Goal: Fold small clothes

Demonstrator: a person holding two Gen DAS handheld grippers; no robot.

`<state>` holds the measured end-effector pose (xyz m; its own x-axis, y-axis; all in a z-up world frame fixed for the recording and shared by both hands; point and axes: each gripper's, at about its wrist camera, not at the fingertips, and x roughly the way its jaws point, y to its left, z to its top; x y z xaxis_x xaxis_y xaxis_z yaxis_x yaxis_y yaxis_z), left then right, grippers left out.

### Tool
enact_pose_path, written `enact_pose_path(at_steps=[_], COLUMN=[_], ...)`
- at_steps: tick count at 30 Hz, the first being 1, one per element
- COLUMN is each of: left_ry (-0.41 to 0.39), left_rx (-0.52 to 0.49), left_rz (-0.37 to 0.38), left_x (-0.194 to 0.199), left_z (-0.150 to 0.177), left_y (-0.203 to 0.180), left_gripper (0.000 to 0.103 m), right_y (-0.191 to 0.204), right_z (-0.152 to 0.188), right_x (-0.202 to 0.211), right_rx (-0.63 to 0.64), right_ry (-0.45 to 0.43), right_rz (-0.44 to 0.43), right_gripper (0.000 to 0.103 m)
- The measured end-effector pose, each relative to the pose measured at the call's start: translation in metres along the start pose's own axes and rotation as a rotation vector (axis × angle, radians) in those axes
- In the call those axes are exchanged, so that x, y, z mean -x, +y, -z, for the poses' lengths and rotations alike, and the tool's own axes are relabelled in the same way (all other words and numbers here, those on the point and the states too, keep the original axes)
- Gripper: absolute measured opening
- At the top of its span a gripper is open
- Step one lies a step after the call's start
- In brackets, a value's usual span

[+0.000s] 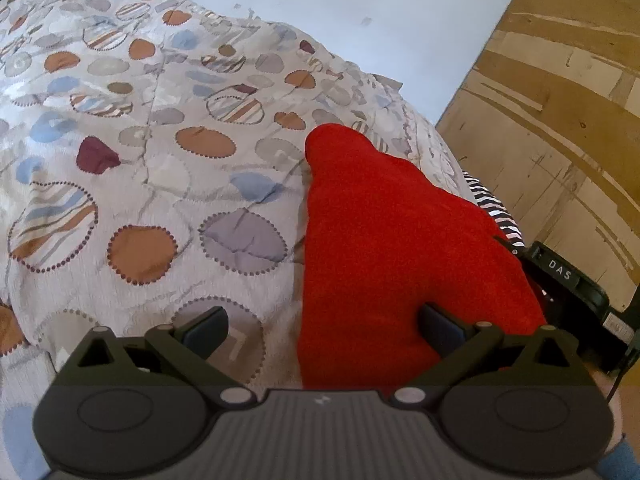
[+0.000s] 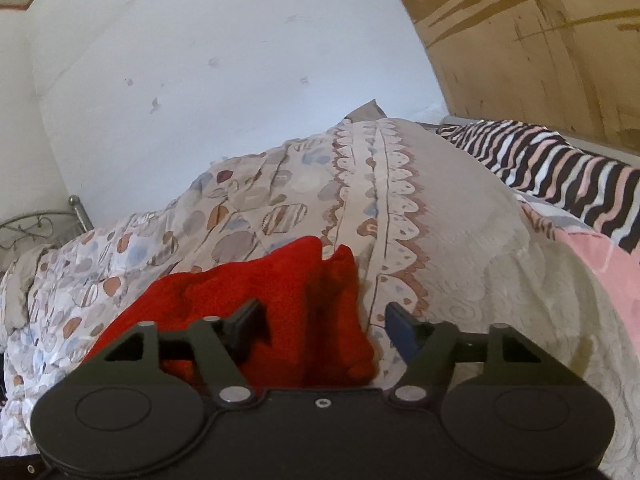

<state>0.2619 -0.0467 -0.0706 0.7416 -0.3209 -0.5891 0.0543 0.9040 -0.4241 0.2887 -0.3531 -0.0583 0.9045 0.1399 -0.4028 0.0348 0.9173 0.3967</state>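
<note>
A red fleece garment [image 1: 384, 232] lies on a bed covered by a quilt printed with circles [image 1: 152, 128]. In the left wrist view my left gripper [image 1: 324, 330] is open just above the garment's near left edge, its right finger over the red cloth and its left finger over the quilt. In the right wrist view the same red garment [image 2: 280, 296] lies bunched up close. My right gripper [image 2: 324, 330] is open around the garment's right edge, holding nothing.
A zebra-striped cloth [image 2: 560, 168] lies at the bed's right side, also showing in the left wrist view [image 1: 496, 208]. A pink patterned cloth [image 2: 592, 256] lies beside it. A pale wall [image 2: 224, 60] and wooden panelling [image 1: 560, 92] stand behind. A metal bed frame [image 2: 44, 224] is at far left.
</note>
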Motion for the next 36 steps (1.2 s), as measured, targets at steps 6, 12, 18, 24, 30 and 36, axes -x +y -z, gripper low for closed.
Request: enact_pose_path(at_steps=[6, 12, 18, 24, 30, 36], left_ry=[-0.003, 0.002, 0.007, 0.01, 0.0, 0.023], left_rx=[0.001, 0.032, 0.023, 0.046, -0.027, -0.046], left_rz=[-0.004, 0.012, 0.021, 0.04, 0.072, 0.138], left_x=[0.0, -0.001, -0.003, -0.005, -0.001, -0.009], left_z=[0.002, 0.002, 0.001, 0.003, -0.016, -0.035], left_y=[-0.001, 0.003, 0.003, 0.007, 0.007, 0.009], left_gripper=[0.103, 0.103, 0.103, 0.103, 0.103, 0.103], right_y=[-0.014, -0.02, -0.013, -0.015, -0.017, -0.024], right_z=[0.005, -0.003, 0.002, 0.009, 0.013, 0.01], right_x=[-0.001, -0.009, -0.027, -0.024, -0.02, -0.025], right_rx=[-0.085, -0.123, -0.084, -0.074, -0.061, -0.099], right_ry=[-0.001, -0.015, 0.033, 0.0, -0.02, -0.003], right_rz=[-0.049, -0.201, -0.158, -0.154, -0.211, -0.245], right_gripper=[0.09, 0.102, 0.101, 0.099, 0.084, 0.087])
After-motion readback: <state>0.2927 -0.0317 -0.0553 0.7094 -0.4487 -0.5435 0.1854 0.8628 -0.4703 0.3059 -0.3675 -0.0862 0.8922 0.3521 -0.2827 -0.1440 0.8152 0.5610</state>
